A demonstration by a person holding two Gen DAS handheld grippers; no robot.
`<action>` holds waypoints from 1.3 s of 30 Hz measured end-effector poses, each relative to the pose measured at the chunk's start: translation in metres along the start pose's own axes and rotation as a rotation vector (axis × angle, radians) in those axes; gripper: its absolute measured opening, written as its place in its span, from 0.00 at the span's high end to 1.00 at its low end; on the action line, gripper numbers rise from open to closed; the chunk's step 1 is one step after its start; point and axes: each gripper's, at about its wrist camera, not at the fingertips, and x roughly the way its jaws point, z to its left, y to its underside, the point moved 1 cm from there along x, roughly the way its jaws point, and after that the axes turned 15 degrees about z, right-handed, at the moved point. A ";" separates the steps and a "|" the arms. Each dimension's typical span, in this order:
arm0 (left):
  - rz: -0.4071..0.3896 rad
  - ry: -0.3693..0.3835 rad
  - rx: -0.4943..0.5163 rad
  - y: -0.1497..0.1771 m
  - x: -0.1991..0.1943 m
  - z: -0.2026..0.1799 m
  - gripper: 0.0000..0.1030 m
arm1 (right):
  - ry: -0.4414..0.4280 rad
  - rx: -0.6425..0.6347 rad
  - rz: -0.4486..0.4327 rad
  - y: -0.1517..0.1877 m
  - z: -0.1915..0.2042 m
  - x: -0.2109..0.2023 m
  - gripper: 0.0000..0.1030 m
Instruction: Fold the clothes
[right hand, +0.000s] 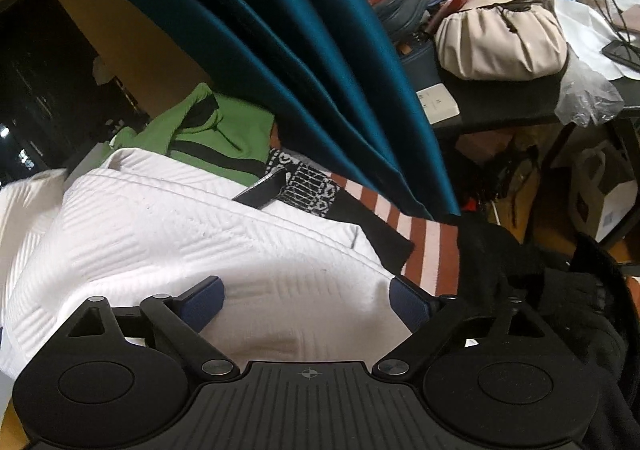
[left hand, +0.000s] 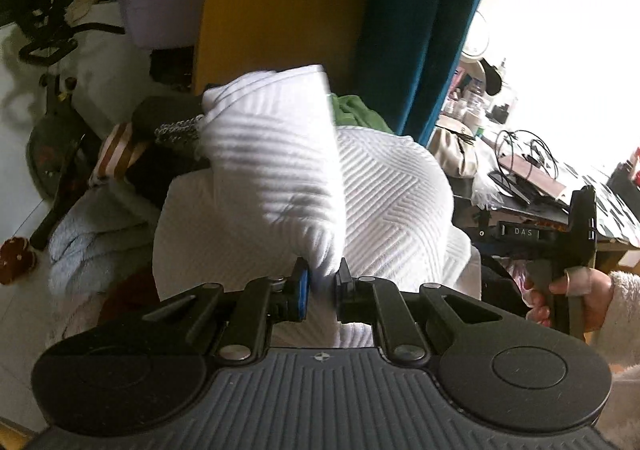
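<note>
Behind us hang teal curtains point(right hand: 280, 49) beside a cluttered tabletop point(right hand: 500, 105). Our left gripper point(left hand: 322, 290) has its jaws pinched on a lifted fold of the white textured garment point(left hand: 280, 169). Our right gripper point(right hand: 306, 306) hovers over that cloth, jaws wide, gripped by a hand point(left hand: 576, 298) in a fuzzy sleeve.

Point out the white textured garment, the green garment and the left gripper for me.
white textured garment point(right hand: 168, 234): right wrist view, on its flat ribbed surface.
green garment point(right hand: 224, 129): right wrist view, on its rumpled middle.
left gripper point(left hand: 322, 284): left wrist view, between the fingertips pinching white cloth.
</note>
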 end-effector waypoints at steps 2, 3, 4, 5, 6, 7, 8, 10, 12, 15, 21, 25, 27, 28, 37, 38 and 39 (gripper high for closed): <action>0.002 -0.010 -0.003 -0.001 0.003 0.000 0.87 | -0.022 -0.009 0.011 0.002 0.002 0.002 0.20; 0.002 -0.019 0.000 -0.001 0.002 0.000 0.86 | -0.033 -0.014 0.017 0.002 0.002 0.003 0.27; 0.003 -0.028 0.002 -0.002 0.001 0.001 0.84 | -0.043 -0.018 0.022 0.003 0.003 0.004 0.40; 0.003 -0.037 0.004 -0.002 0.000 0.001 0.82 | -0.052 -0.028 0.024 0.005 0.005 0.004 0.49; 0.003 -0.046 0.006 -0.002 -0.001 0.001 0.75 | -0.052 -0.047 0.019 0.006 0.008 0.002 0.55; 0.003 -0.055 0.009 -0.002 -0.001 0.001 0.62 | -0.045 -0.059 0.018 0.007 0.010 0.000 0.62; 0.004 -0.064 0.011 -0.003 -0.002 0.001 0.56 | -0.034 -0.070 0.017 0.009 0.011 -0.003 0.73; -0.026 -0.084 0.028 -0.006 -0.008 0.001 0.52 | -0.031 -0.072 0.017 0.011 0.010 -0.007 0.84; -0.071 -0.109 0.062 -0.015 -0.016 0.000 0.52 | -0.034 -0.071 0.016 0.014 0.007 -0.012 0.87; -0.132 -0.147 0.110 -0.035 -0.027 -0.002 0.46 | -0.044 -0.070 0.012 0.019 0.006 -0.019 0.88; -0.209 -0.212 0.250 -0.074 -0.029 -0.017 0.37 | -0.035 -0.088 0.012 0.025 0.008 -0.025 0.90; -0.142 -0.236 0.339 -0.084 -0.007 -0.028 0.36 | -0.044 -0.086 0.014 0.029 0.007 -0.030 0.90; -0.109 -0.246 0.346 -0.085 0.005 -0.029 0.38 | -0.047 -0.086 0.016 0.031 0.007 -0.033 0.91; -0.102 -0.231 0.344 -0.083 0.008 -0.028 0.55 | -0.046 -0.086 0.017 0.032 0.007 -0.035 0.91; -0.153 0.037 0.295 -0.072 -0.034 -0.029 0.94 | -0.051 -0.093 0.036 0.042 0.009 -0.050 0.95; -0.141 0.073 0.274 -0.068 -0.037 -0.026 0.94 | -0.048 -0.097 0.051 0.045 0.009 -0.049 0.95; -0.123 0.097 0.253 -0.063 -0.038 -0.023 0.94 | -0.045 -0.100 0.066 0.048 0.009 -0.047 0.95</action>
